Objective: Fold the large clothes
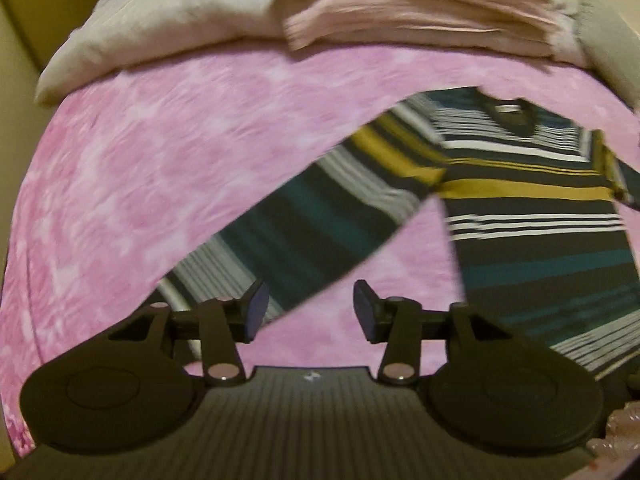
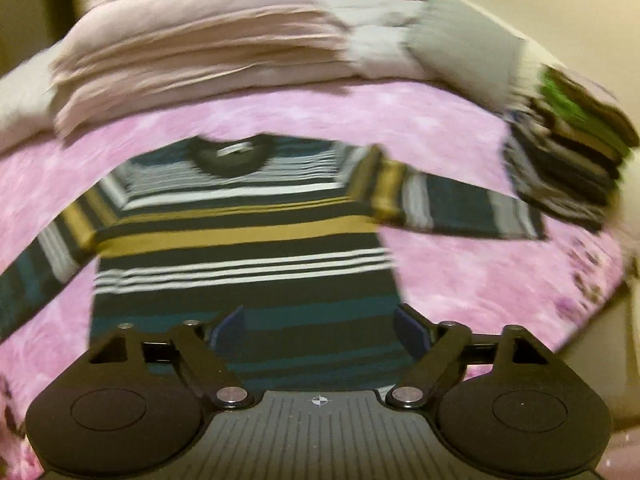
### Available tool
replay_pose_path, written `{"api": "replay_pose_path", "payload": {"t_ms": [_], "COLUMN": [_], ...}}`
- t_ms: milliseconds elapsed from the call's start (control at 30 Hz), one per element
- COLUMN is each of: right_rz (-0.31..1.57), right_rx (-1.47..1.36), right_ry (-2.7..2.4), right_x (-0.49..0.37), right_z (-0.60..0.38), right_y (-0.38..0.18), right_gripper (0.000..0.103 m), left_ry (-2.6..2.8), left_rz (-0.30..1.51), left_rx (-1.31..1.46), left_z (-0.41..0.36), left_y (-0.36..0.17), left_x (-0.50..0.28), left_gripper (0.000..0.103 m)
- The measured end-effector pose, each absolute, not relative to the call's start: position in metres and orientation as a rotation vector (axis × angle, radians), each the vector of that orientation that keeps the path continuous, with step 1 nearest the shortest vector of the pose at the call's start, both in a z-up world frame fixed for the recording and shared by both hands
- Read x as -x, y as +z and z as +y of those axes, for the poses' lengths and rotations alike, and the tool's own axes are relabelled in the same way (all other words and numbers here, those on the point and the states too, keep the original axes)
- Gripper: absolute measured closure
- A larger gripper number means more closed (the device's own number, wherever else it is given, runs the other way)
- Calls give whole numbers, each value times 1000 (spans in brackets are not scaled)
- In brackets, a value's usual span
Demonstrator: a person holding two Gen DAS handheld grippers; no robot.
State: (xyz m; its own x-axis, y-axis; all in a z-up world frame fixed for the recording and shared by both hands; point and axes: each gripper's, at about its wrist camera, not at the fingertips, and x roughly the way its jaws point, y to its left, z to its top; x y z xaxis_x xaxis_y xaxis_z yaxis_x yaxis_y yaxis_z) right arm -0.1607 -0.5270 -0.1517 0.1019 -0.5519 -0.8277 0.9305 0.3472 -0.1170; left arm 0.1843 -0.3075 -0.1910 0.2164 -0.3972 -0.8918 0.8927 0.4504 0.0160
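A long-sleeved knit sweater striped in teal, black, white and mustard (image 2: 244,248) lay flat, collar away from the cameras, on a mottled pink bedspread (image 1: 132,168), both sleeves spread outward. The left gripper (image 1: 311,312) hovered with its jaws apart and empty, beside the cuff end of the left sleeve (image 1: 304,224). The right gripper (image 2: 318,330) was released too, holding nothing, above the sweater's lower body. Behind lay a stack of folded pale pink linens (image 2: 192,60), and right of the sweater a pile of folded dark clothes (image 2: 572,156)
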Motion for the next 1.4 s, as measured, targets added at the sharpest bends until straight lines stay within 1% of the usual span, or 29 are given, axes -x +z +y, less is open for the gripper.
{"api": "replay_pose_path", "payload": {"t_ms": [67,100,167,200,333,367,467,600,833,1233,1400], "right_rz": [908,901,888,883,856,857,858,873,954,1022,1021], "right_rx": [-514,-522,-543,-554,-567,-564,-572,-584,-591,-575,-558], "right_ry": [-1179,-1177,-1159,-1139,-1056,-1036,-999,-949,-839,-744,-729], "right_x": [193,208,237,251,292,297,318,333,318,274,264], "right_z": [-533,-538,-547,-552,-576,-582,-595,-602,-591,-559,-552], "right_y": [-144,-142,-140,-139,-136,-138,-136,-132,-136,-143,-142], "right_gripper": [20,20,20,20,20,20,20,20,20,20,20], "left_ry": [-991,-991,-980,-968,-910,-892,-877,-891,-946,-970,-973], "left_rz": [950,939,922,918,920,918,938,948,959,980,992], "left_rx": [-609,-606,-591,-587,-566,-564,-579,-614,-661,-683,-679], "left_z": [-317,-320,-324,-325,-323,-323,-322,-325,-335,-328,-324], "left_y": [-179,-173,-162,-158,-141,-139,-133,-126,-131,-143,-145], "left_x": [-156,-142,-112,-98,-42,-27,7,43,71,72,69], "left_gripper": [50,48,39,36,18,15,11,7,6,4,4]}}
